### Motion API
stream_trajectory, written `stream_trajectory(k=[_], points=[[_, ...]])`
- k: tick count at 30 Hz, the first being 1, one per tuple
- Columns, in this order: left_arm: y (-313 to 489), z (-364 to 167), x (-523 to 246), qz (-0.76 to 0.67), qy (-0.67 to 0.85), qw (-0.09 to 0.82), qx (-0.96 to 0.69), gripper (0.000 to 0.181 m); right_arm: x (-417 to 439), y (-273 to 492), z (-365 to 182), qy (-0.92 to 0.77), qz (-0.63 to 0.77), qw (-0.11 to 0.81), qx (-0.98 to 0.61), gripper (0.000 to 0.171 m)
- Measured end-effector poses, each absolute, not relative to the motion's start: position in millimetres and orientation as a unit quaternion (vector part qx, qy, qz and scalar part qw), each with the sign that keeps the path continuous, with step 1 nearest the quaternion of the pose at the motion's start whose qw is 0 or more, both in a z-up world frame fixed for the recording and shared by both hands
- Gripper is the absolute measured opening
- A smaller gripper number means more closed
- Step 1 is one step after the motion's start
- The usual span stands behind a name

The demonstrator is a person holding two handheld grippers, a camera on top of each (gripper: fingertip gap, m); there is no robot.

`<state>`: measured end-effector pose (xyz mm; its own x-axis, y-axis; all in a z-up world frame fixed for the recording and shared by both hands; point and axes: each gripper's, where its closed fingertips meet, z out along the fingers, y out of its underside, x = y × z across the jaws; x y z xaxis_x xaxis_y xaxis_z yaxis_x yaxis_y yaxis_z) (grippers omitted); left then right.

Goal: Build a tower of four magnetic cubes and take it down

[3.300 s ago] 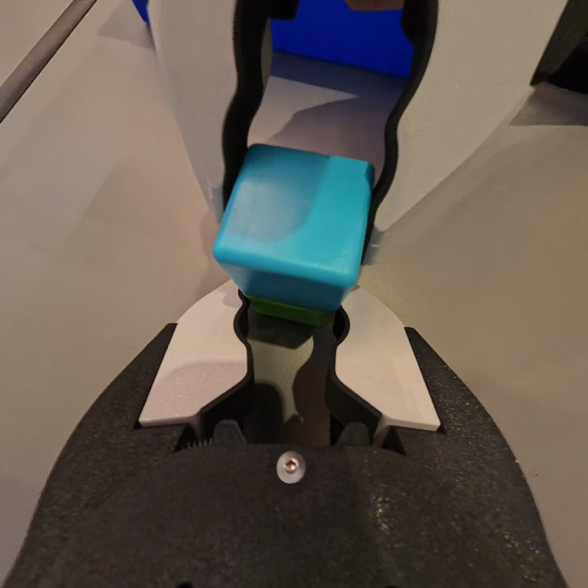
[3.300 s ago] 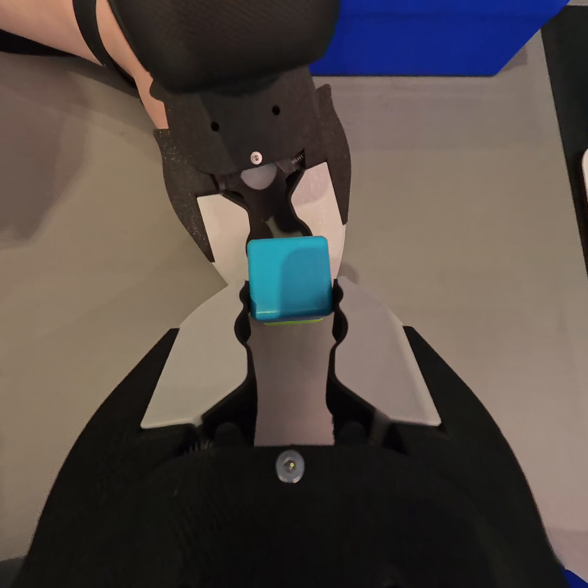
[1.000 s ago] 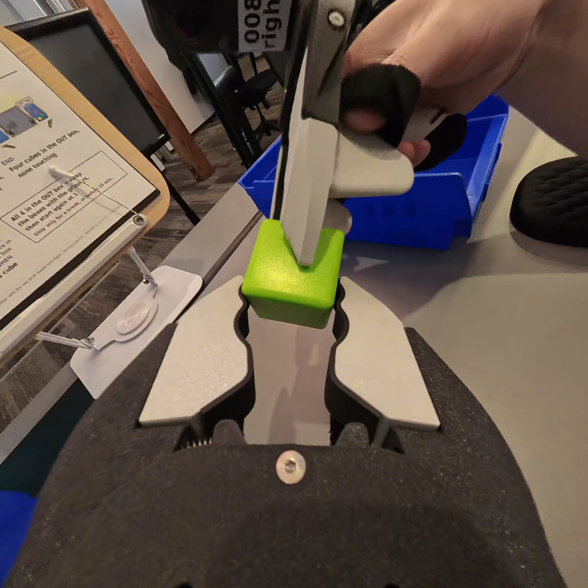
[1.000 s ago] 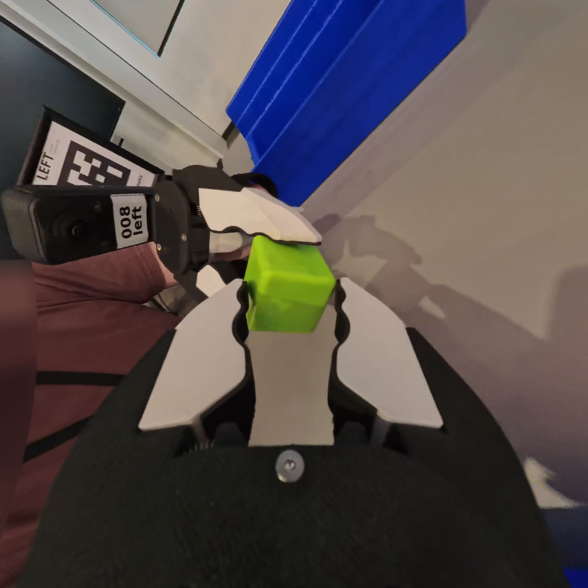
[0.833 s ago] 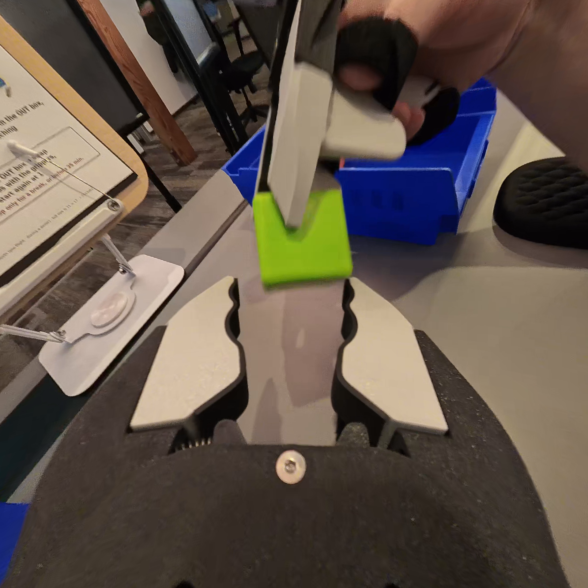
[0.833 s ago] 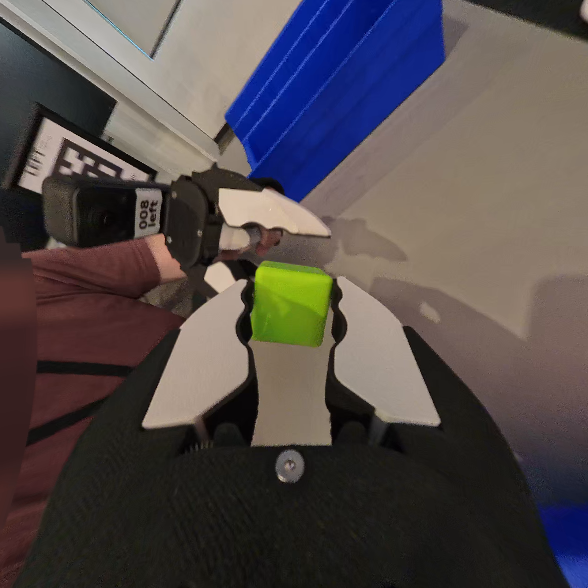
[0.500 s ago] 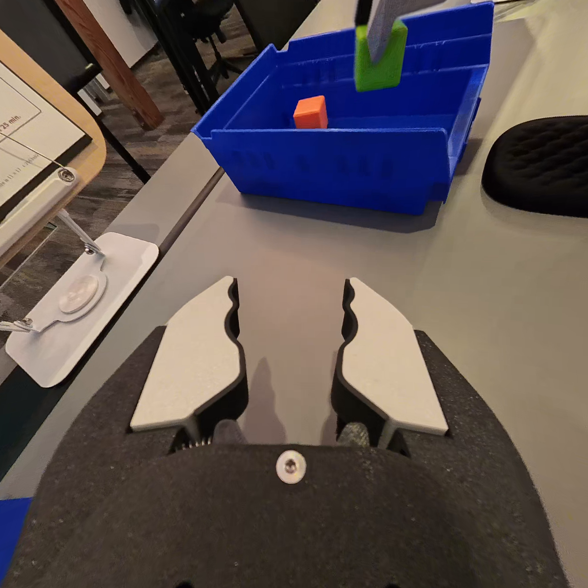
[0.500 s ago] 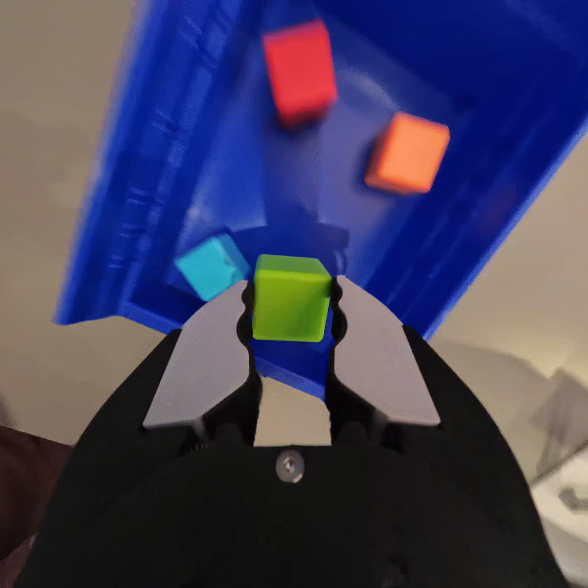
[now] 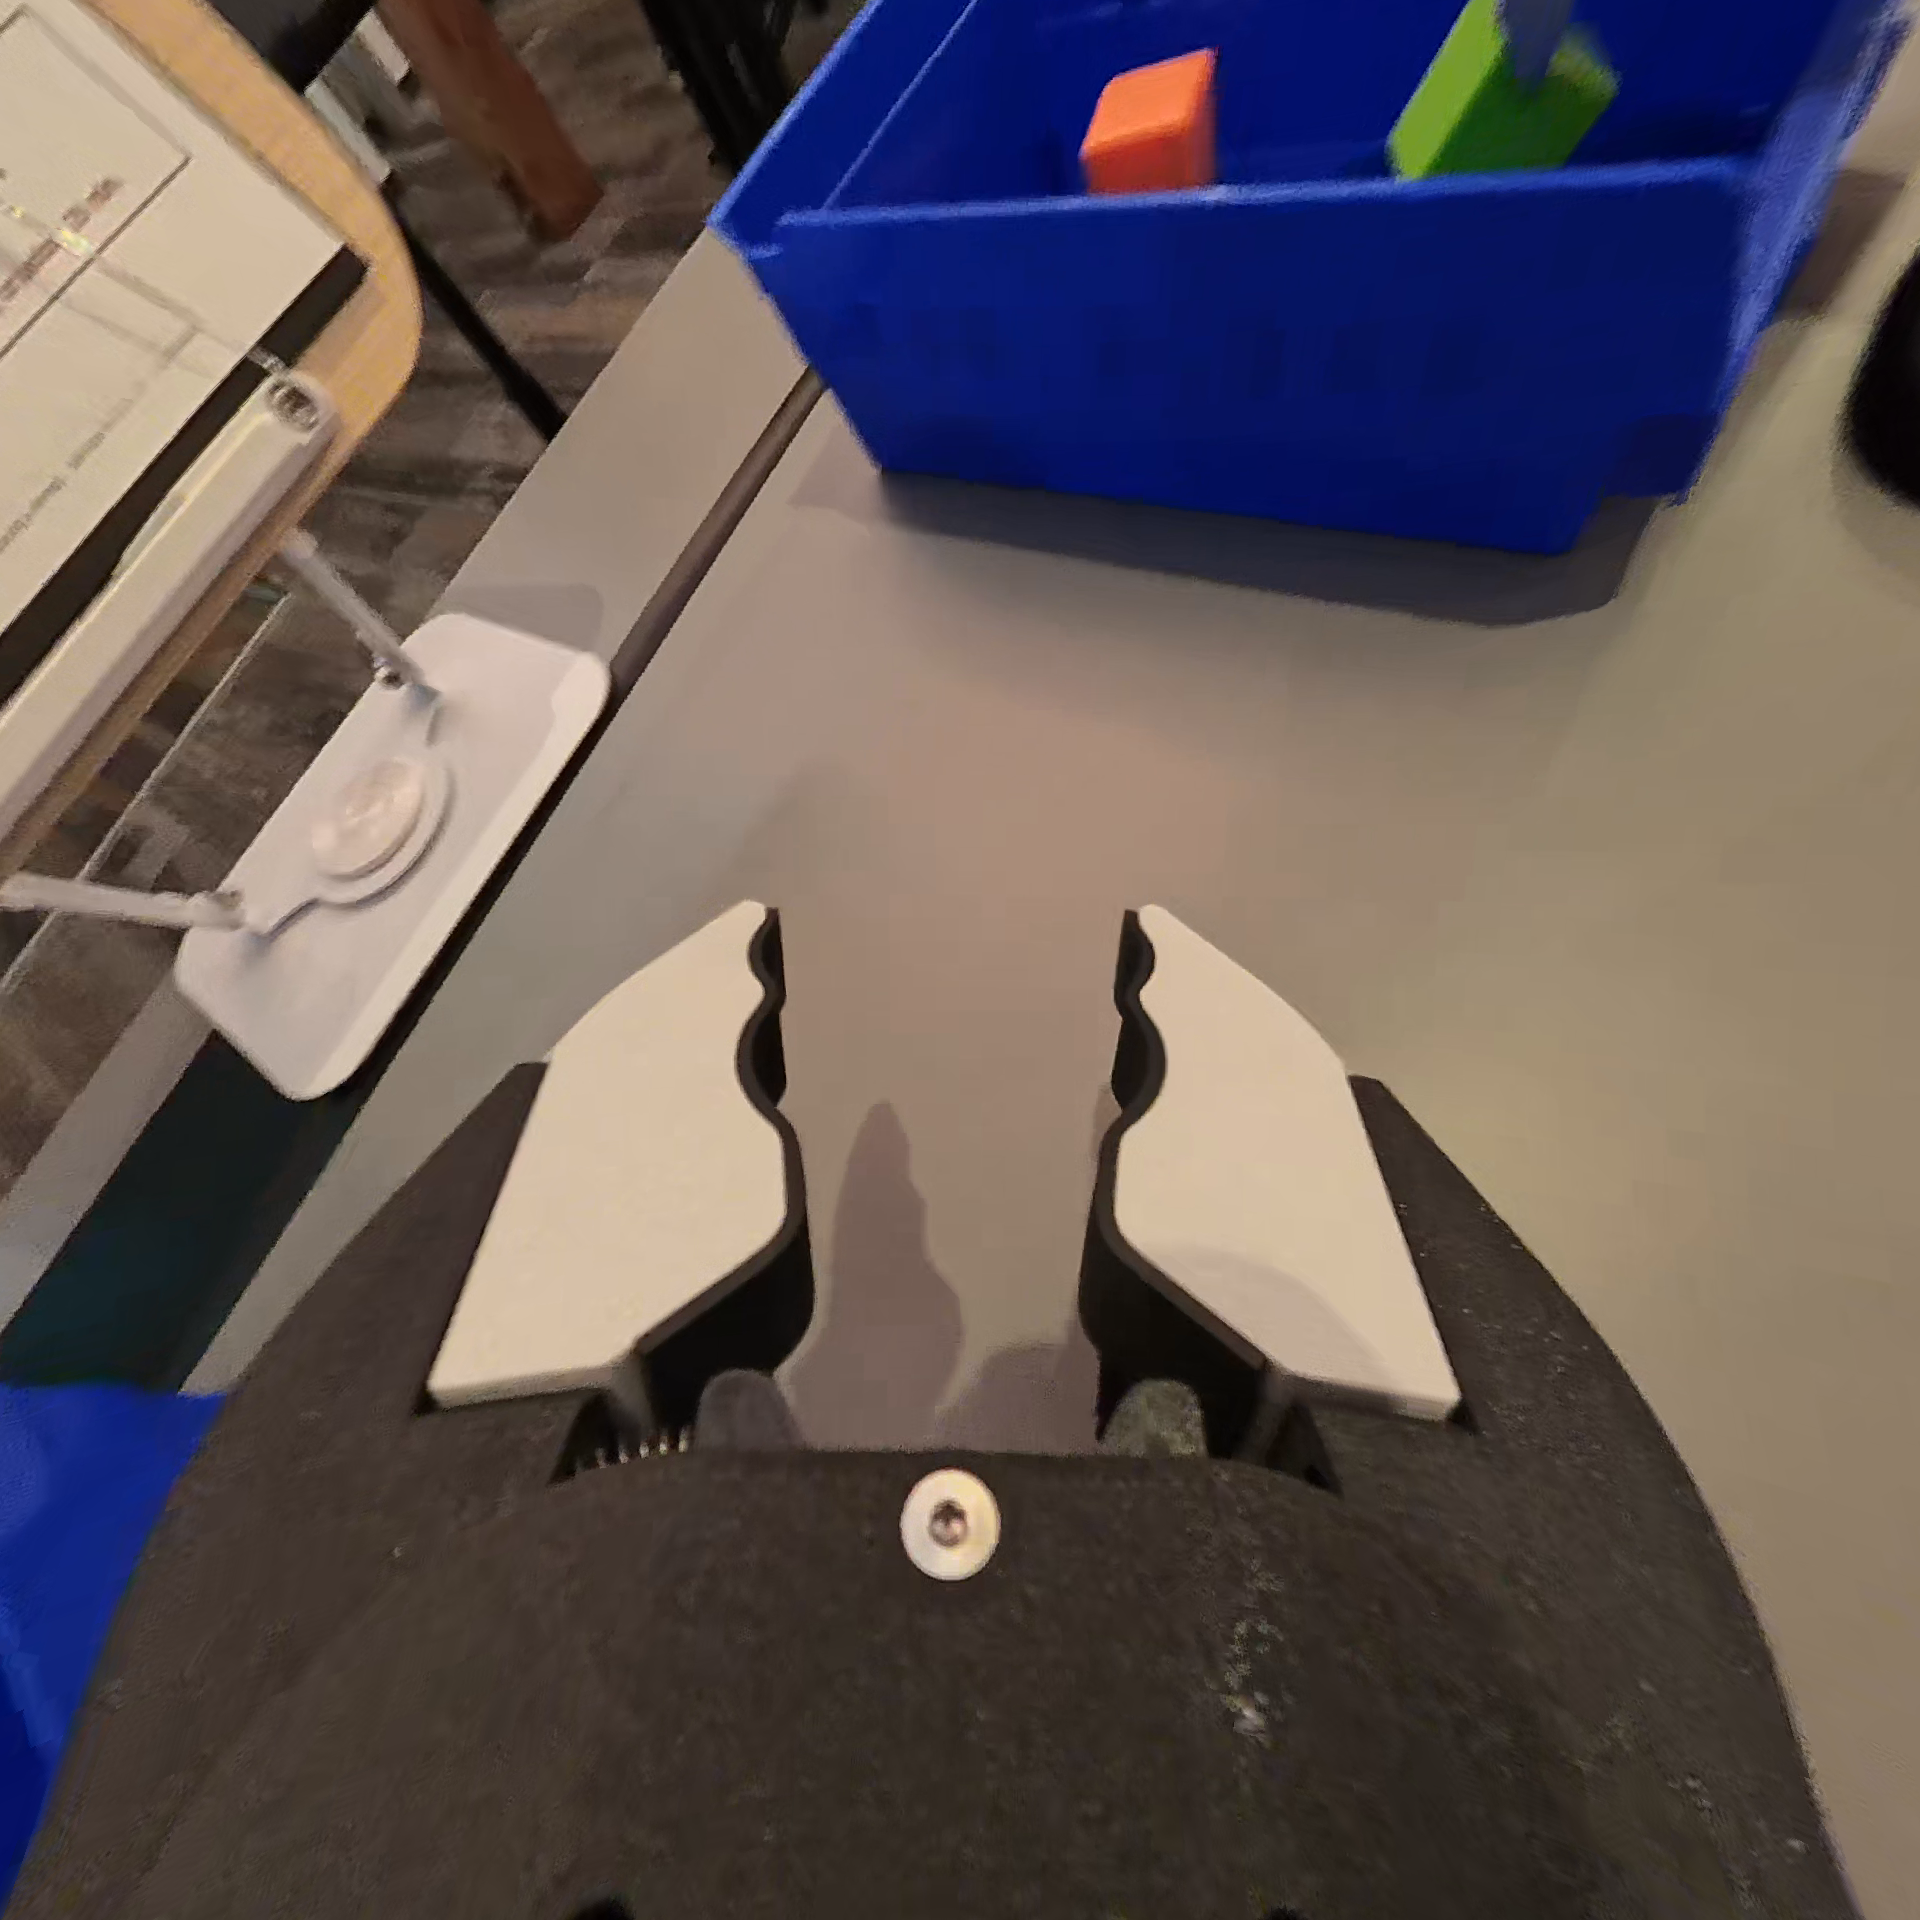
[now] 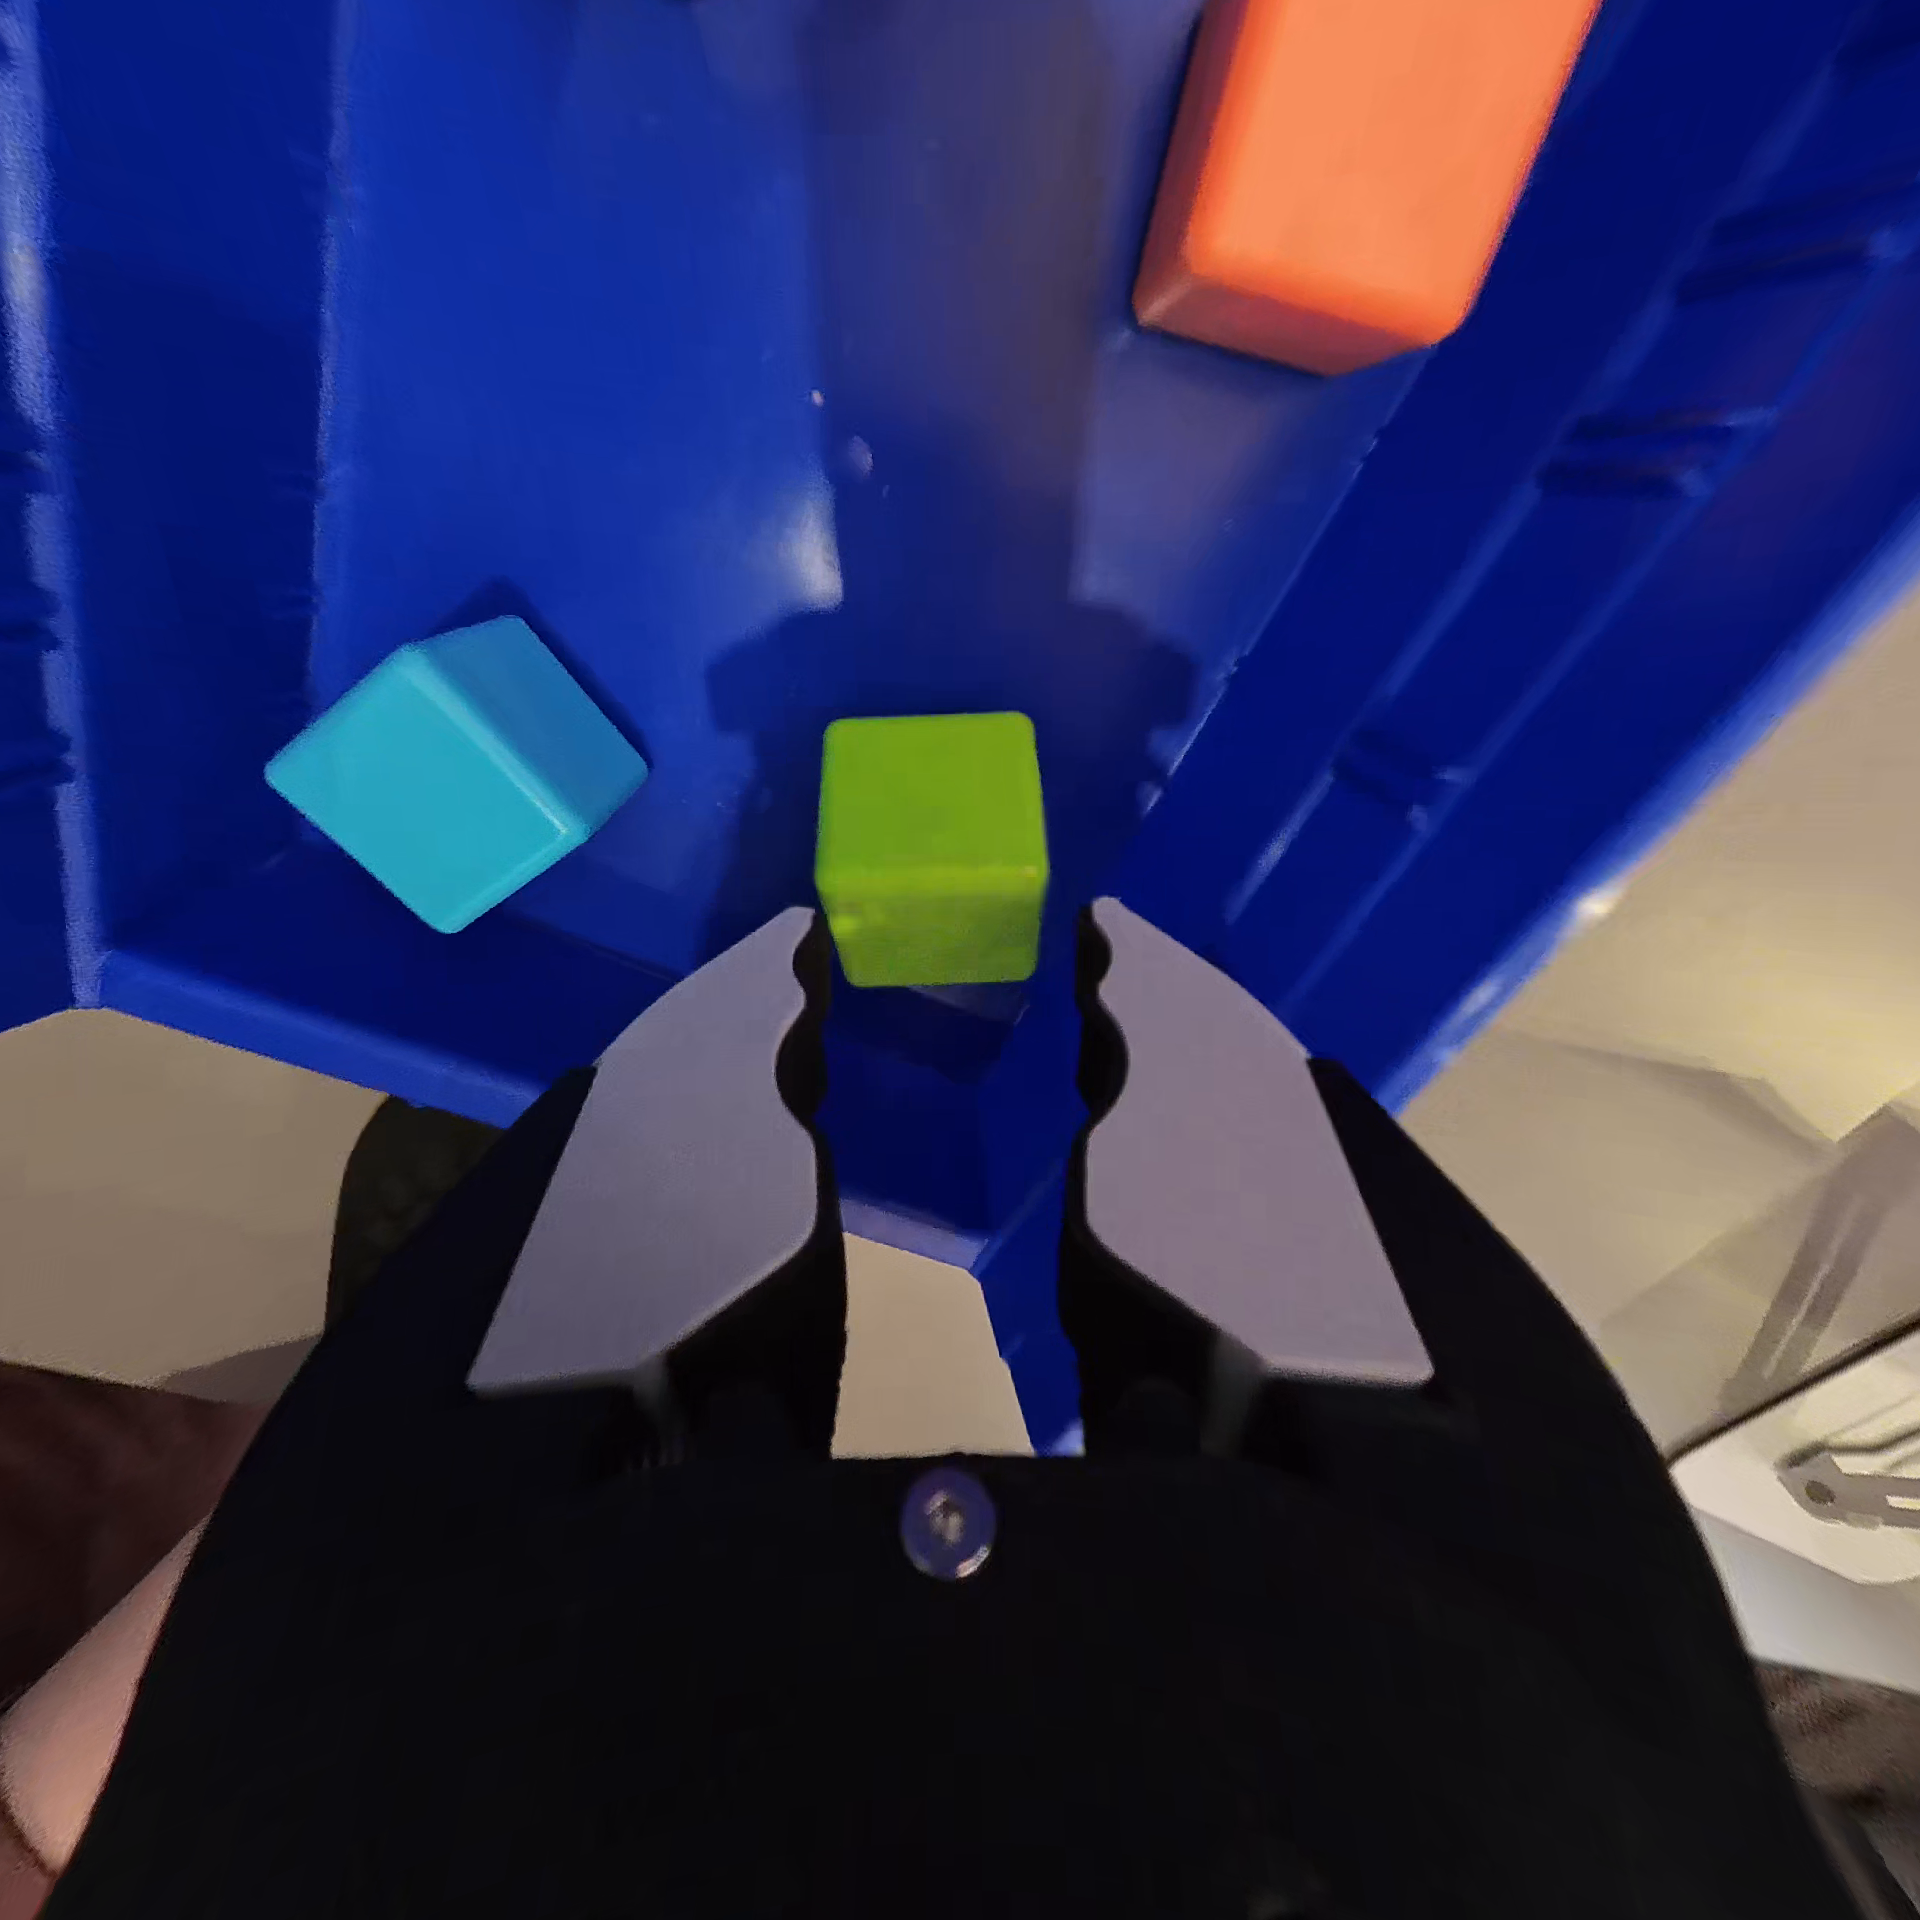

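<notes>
- As no tower stands in either view and the cubes lie loose in the blue bin (image 10: 1351, 831), step judged to be the end of the take-down: stowing of the green cube (image 10: 930, 847).
- Green cube found at the very tips of the right gripper (image 10: 945, 909), low inside the bin near its front wall, upright, with a shadow just beneath it.
- Right gripper's hold not established: jaws set about a cube's width apart, thin dark slivers visible at both flanks of the cube. Cannot tell whether pinched or let go.
- Teal cube (image 10: 457, 769) noted to the left on the bin floor, turned corner-on and apart from the green one. Orange cube (image 10: 1340, 177) farther back, well apart from both.
- Left gripper (image 9: 945, 925) spread and empty, hovering low over the grey table (image 9: 1351, 779), short of the bin.
- Fourth cube not seen.
- Next move, as judged: full spreading of the right jaws if not done, then a straight lift clear of the bin.
- Caution advised: magnets likely to snap the green cube toward the teal one if nudged sideways.
</notes>
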<state>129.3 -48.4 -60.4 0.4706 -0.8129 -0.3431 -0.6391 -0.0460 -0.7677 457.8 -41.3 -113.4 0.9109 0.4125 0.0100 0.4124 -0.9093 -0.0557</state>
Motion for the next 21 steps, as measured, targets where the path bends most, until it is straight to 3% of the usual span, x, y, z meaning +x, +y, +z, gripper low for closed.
stream_trajectory(k=[10,21], points=[[-5.8,-29.4,41.6,0.083,0.387,0.479,-0.784,0.058,500.6,15.4,-18.1,-0.150,-0.045,0.342,-0.927,0.047],[0.4,-12.2,11.7,0.090,0.334,0.492,-0.799,0.055,535.8,21.0,-61.3,-0.058,-0.008,0.304,-0.951,0.053]])
